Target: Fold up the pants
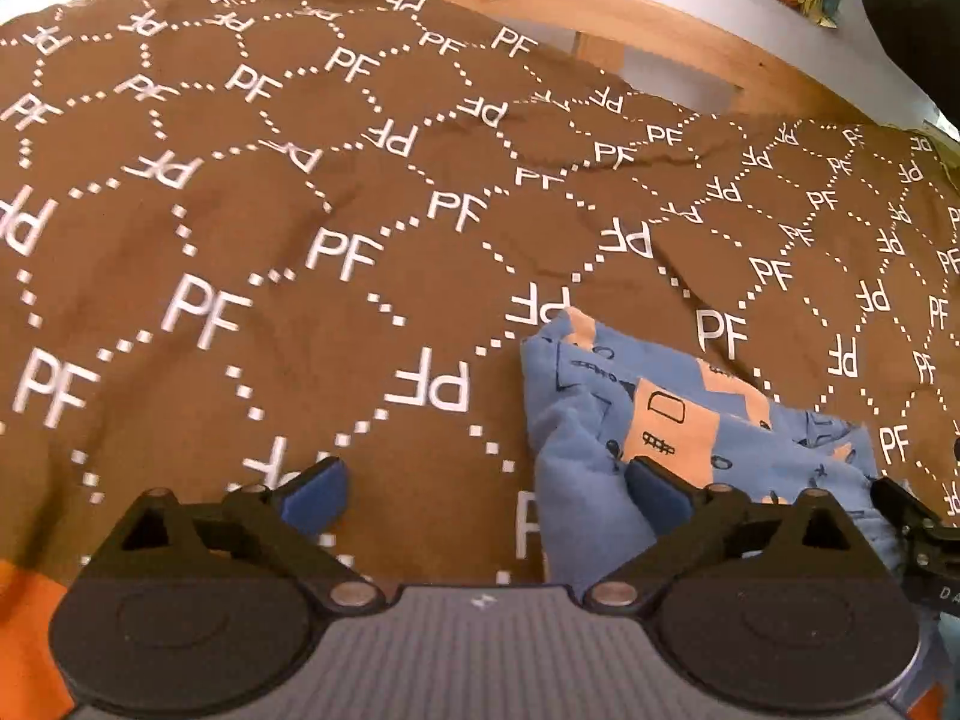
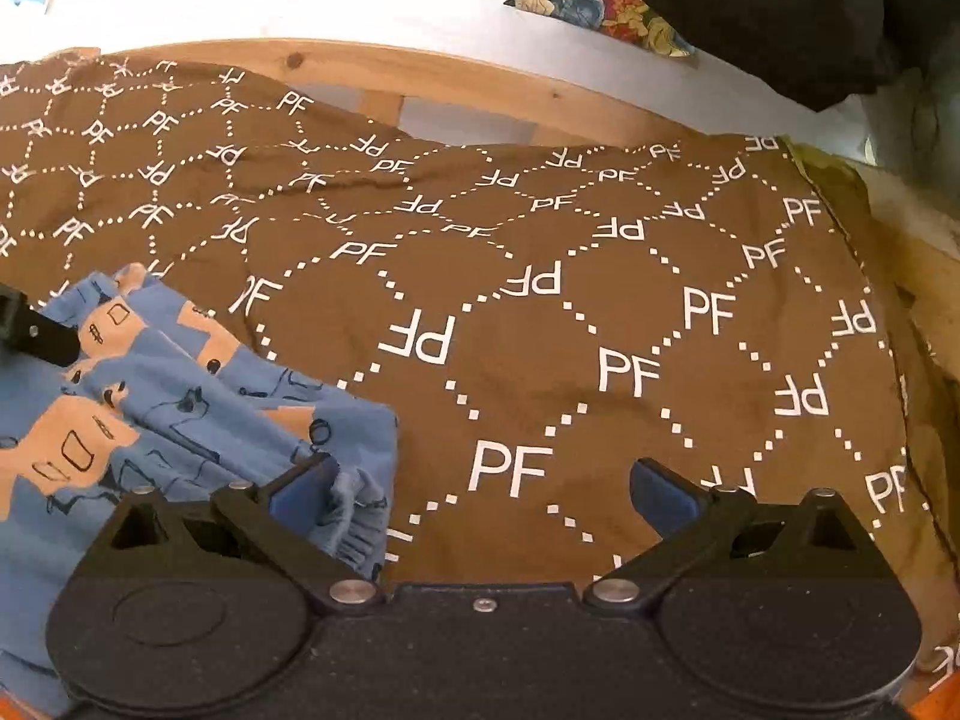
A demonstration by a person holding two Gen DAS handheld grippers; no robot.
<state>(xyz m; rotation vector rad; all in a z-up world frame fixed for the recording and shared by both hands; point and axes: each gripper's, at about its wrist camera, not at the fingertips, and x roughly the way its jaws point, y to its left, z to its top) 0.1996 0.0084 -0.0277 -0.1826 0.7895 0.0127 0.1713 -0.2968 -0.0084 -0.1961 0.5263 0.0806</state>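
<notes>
Pants (image 1: 606, 420), blue with orange patches and dark line drawings, lay bunched and partly folded on brown cover (image 1: 300, 300) printed with white "PF" and dotted lattice. Sat low right in left wrist view, low left in right wrist view (image 2: 198, 396), so between the two tools.

Left tool (image 1: 486, 489): jaws spread wide, nothing between them. Right-hand blue pad (image 1: 657, 495) sat over the pants' near left edge; contact vs. just above, could not tell. Left-hand pad (image 1: 318, 486) over bare cover.

Right tool (image 2: 483, 489): jaws also spread wide, nothing gripped. Left-hand blue pad (image 2: 303, 489) sat at the pants' gathered, ribbed edge (image 2: 354, 516), touching or just beside it. Right-hand pad (image 2: 663, 495) over bare cover.

Each tool's black finger poked into the other's view: at right edge in left view (image 1: 918, 528), at left edge in right view (image 2: 36, 330), over the far part of the pants.

Cover wrinkled toward the far side. Wooden frame rail (image 2: 480, 84) ran along far edge of cover, white surface (image 2: 360, 6) beyond it. Floral patterned fabric (image 2: 606, 6) and dark cloth (image 2: 780, 12) sat at far right. Orange patch (image 1: 27, 618) at lower left corner of left view.
</notes>
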